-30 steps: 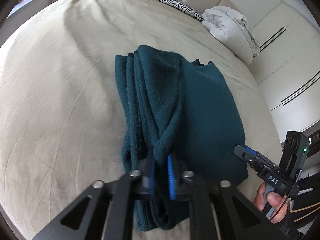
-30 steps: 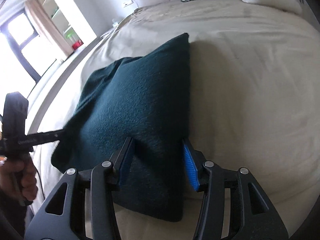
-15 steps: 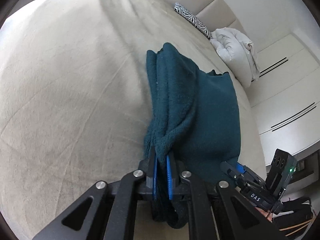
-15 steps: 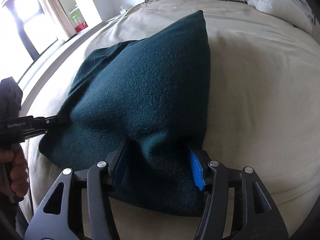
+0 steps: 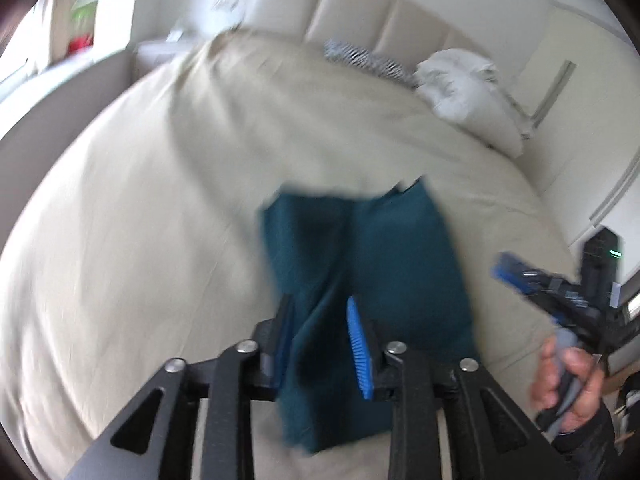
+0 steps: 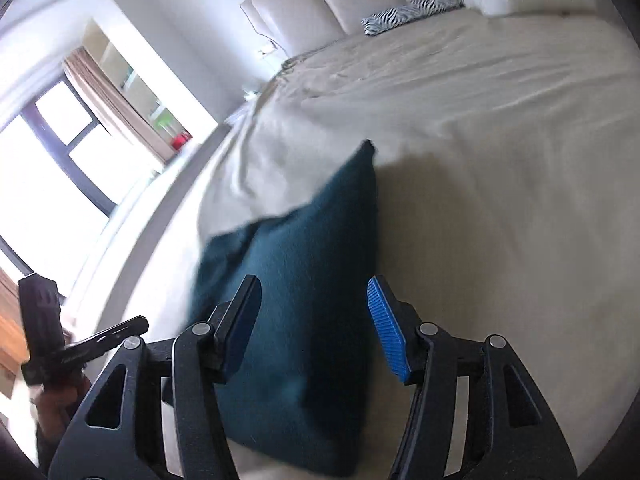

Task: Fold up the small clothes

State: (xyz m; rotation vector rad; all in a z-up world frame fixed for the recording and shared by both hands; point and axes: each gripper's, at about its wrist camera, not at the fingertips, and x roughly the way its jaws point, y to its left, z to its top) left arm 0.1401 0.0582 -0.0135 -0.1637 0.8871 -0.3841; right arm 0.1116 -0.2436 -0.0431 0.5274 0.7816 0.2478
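Folded dark teal cloth lying on the bed, both grippers open above its near end.

The cloth (image 5: 372, 276) rests flat on the beige bed (image 5: 140, 208), near the foot edge, folded into a long block with a crease down its left side. The left gripper (image 5: 320, 344) has its fingers spread apart on either side of that crease, gripping nothing; the picture is blurred, so whether they touch the fabric cannot be told. The right gripper (image 6: 316, 328) is spread wider still, its fingers either side of the cloth's near end and holding nothing. Well beyond the cloth, at the head of the bed, lie a zebra-striped pillow (image 6: 408, 14) and a white bundled duvet (image 5: 472, 96) against the padded headboard (image 6: 320, 4). A window (image 6: 48, 176) with a brown curtain stands to the left.
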